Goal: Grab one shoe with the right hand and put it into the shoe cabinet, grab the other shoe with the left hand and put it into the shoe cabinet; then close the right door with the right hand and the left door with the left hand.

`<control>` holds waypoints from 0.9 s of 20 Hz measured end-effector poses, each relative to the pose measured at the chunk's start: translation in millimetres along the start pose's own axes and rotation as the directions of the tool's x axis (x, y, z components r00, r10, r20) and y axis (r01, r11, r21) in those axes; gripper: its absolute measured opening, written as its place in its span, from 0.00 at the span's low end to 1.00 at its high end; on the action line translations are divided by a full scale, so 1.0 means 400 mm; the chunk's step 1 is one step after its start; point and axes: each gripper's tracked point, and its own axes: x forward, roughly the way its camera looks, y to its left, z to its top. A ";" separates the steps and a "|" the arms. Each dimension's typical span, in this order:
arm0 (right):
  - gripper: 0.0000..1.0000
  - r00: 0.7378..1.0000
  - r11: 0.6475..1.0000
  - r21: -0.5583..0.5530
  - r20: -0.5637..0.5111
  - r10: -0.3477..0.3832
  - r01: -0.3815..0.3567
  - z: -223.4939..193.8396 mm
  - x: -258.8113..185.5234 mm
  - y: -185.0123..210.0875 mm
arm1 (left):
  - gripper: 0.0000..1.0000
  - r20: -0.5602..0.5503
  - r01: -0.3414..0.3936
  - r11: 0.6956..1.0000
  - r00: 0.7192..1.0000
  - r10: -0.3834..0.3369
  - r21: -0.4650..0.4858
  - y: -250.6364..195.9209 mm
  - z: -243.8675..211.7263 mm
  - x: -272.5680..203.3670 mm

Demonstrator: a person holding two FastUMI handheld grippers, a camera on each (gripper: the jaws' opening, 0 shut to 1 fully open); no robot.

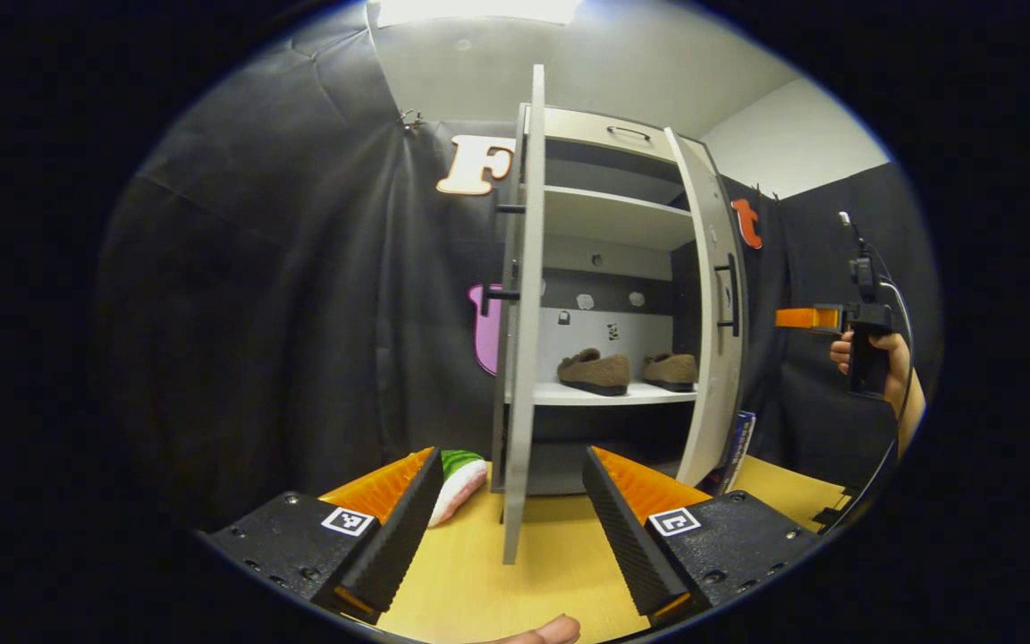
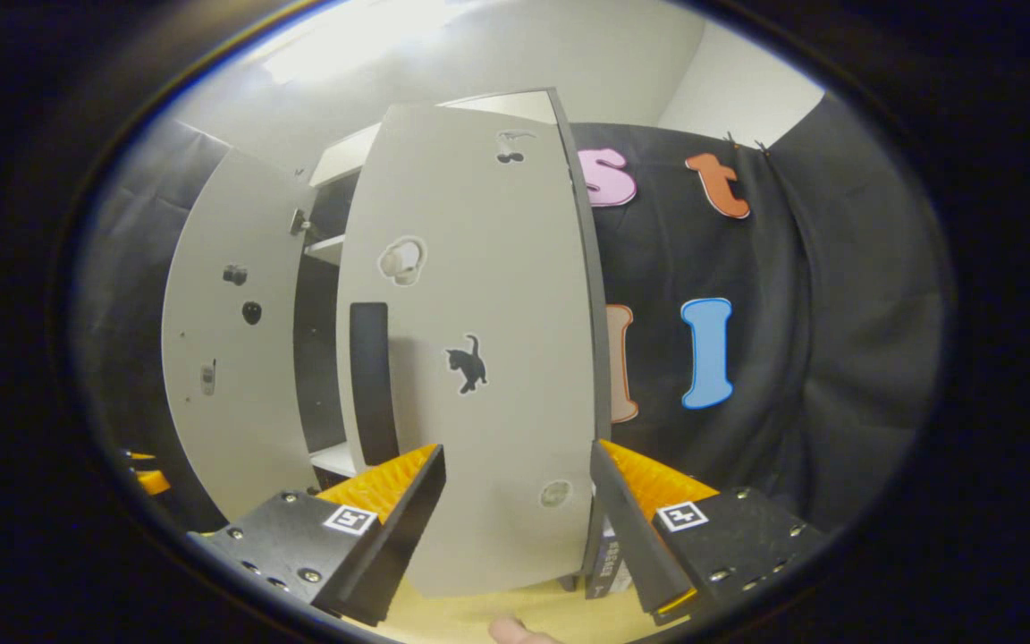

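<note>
We see both shoes (image 1: 594,371) (image 1: 671,369) side by side on the cabinet (image 1: 609,215) shelf, doors ajar. Our left hand-held gripper (image 1: 512,496) straddles the left door (image 1: 522,313), fingers apart; the right hand-held gripper (image 2: 515,487) gapes near the right door (image 2: 479,340).

— Where are the shoes (image 1: 594,371) sitting?
— Two brown fuzzy ones are resting upright, side by side, on the shoe cabinet's (image 1: 609,215) lower shelf.
— And its doors?
— The left door (image 1: 522,313) and right door (image 1: 713,304) are both standing open.
</note>
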 end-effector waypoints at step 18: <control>0.98 0.992 0.988 -0.111 0.059 0.114 -0.107 0.012 -0.283 0.137 | 0.92 -0.059 -0.015 0.998 0.998 0.019 0.068 0.235 0.233 0.275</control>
